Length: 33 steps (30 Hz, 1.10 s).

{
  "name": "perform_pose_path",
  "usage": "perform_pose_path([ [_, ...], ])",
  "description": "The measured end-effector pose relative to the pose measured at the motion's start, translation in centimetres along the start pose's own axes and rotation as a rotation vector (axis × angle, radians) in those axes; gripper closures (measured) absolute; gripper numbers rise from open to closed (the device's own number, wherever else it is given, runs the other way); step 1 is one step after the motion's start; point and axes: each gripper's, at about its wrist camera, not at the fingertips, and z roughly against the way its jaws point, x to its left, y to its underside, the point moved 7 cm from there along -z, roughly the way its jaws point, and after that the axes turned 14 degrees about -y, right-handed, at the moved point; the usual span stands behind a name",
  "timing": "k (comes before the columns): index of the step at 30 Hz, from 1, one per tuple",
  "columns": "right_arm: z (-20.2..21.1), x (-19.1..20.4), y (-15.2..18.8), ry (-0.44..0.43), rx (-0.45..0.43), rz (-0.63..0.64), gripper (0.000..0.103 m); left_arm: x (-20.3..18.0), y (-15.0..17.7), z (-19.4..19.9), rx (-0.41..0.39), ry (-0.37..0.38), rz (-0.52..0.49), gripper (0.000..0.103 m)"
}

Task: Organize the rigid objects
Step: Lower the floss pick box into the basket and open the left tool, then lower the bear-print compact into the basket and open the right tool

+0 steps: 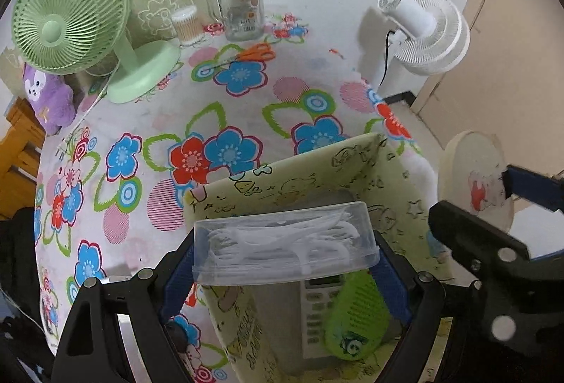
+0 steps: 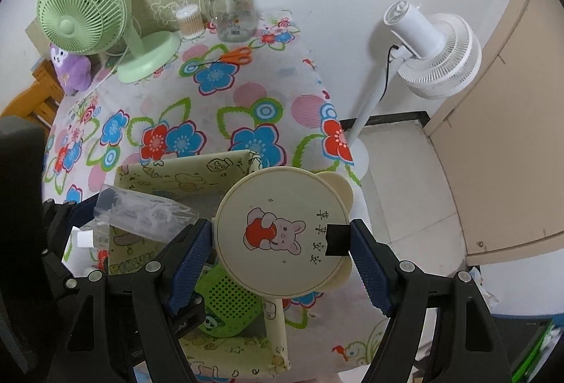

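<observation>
My left gripper [image 1: 285, 263] is shut on a clear plastic box of floss picks [image 1: 282, 242] and holds it above an open yellow-green storage box [image 1: 296, 168] with cartoon prints. Inside that box lie a white remote control [image 1: 319, 309] and a green perforated item [image 1: 356, 316]. My right gripper [image 2: 282, 249] is shut on a round cream mirror with a bear picture [image 2: 282, 235] and holds it over the storage box's right edge [image 2: 246, 164]. The mirror [image 1: 476, 178] and the right gripper also show at the right of the left wrist view.
On the flowered tablecloth [image 1: 225, 108] at the back stand a green desk fan [image 1: 70, 20], a glass jar with green lid [image 1: 243, 9], a cotton swab tub [image 1: 187, 23], orange scissors [image 1: 253, 53] and a purple plush [image 1: 46, 94]. A white floor fan [image 2: 430, 55] stands right.
</observation>
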Motion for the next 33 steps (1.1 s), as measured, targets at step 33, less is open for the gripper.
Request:
perform_pose_path([
  [33,-1.0,2.3,-0.1,-0.017,0.018,0.029,0.024,3.3,1.1,2.7,-0.054,-0.017,0.000,0.000],
])
